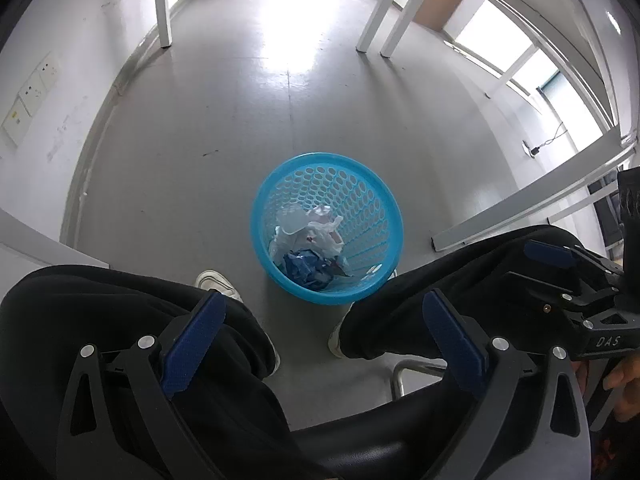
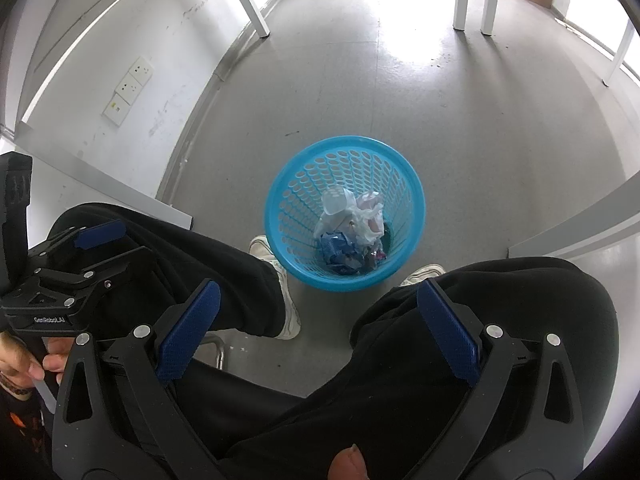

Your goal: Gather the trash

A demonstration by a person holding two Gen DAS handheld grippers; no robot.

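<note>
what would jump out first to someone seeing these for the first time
The bright blue basket on the grey floor between the person's feet, with crumpled white plastic and blue wrappers inside. Nearer the camera, both tools, left tool and right tool, hang open and empty above black-trousered knees.

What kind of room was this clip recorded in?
Probably an office or classroom-style room: white table legs on a plain grey floor, wall sockets, and a blue wastebasket before the seated person.

We're looking at an office-like room: grey floor (image 1: 224, 112), white desk legs (image 1: 163, 4), wall sockets (image 2: 129, 87).
</note>
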